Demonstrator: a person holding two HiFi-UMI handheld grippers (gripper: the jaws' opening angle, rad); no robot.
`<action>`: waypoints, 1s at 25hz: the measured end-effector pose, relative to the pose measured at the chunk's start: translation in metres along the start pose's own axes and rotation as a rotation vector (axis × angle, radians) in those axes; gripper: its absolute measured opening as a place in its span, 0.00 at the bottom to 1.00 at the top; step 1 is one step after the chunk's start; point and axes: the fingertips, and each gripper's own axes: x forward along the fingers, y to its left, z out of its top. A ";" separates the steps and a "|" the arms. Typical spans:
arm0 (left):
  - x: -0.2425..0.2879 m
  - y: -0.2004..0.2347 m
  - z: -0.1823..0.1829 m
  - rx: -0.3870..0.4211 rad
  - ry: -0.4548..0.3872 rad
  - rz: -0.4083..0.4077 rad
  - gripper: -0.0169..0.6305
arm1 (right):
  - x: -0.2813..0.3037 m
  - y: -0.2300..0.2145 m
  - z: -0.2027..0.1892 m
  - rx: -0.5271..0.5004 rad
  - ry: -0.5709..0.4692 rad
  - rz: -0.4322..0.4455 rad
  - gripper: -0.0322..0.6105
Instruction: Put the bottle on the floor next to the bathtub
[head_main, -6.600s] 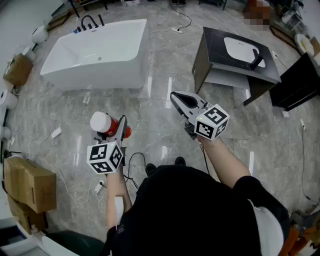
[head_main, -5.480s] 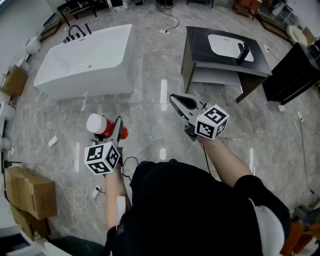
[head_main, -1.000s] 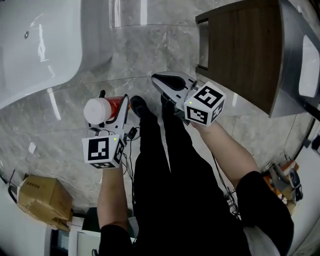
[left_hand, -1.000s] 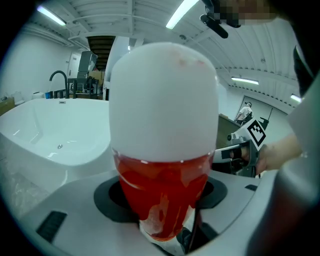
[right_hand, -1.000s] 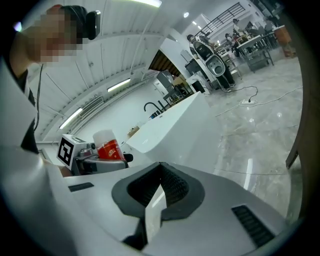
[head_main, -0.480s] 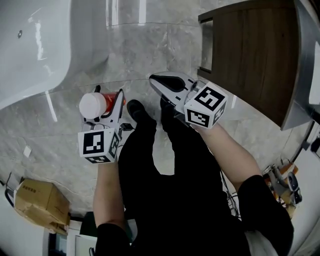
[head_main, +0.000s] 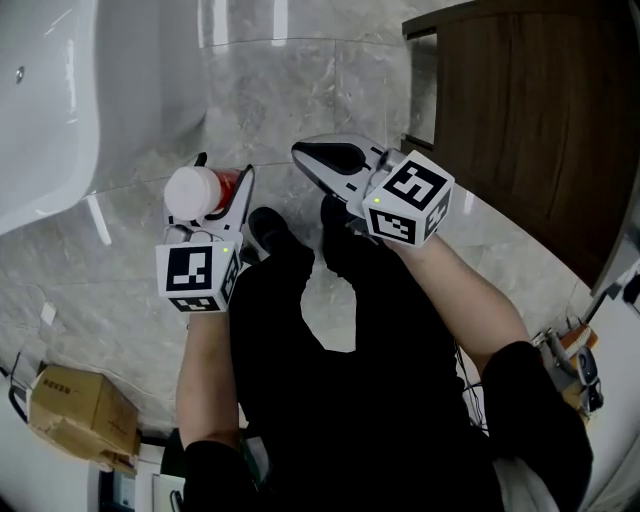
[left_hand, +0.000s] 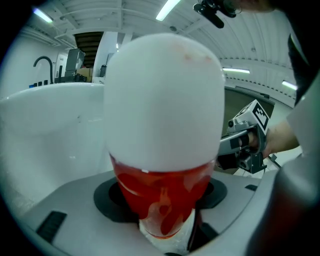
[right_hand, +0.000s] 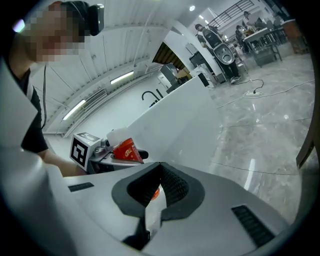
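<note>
In the head view, the left claw (head_main: 224, 182) sits left of centre, pinching a red plastic bottle with a white cap (head_main: 192, 192). The cap faces up toward the camera. The bottle hangs over the grey marble floor (head_main: 290, 95), just right of the curved wall of the white bathtub (head_main: 50, 120) that fills the upper left of the frame. The right claw (head_main: 300, 153) is at centre, its jaws pressed together and pointing toward the upper left. A dark brown wooden cabinet (head_main: 530, 120) takes the upper right, and a cardboard box (head_main: 75, 415) lies at the lower left. The person's black trousers (head_main: 340, 400) fill the lower middle.

In the left gripper view, the bottle's white cap fills the centre, with the red body below it, gripped between the grey jaws. The bathtub lies at the left, and the right claw shows at the right edge.

In the right gripper view, the ribbed black pads meet at the bottom centre. The left claw with the bottle shows at centre left in front of the bathtub wall, and the marble floor spreads to the right.
</note>
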 end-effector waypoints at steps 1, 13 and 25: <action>0.005 0.001 -0.003 0.006 0.000 -0.005 0.48 | 0.004 -0.004 -0.001 -0.003 -0.004 0.002 0.09; 0.089 0.051 -0.052 0.115 0.003 -0.037 0.48 | 0.080 -0.068 -0.007 -0.052 -0.072 0.065 0.09; 0.183 0.060 -0.142 0.207 0.065 -0.165 0.48 | 0.116 -0.108 -0.034 -0.165 -0.058 0.106 0.09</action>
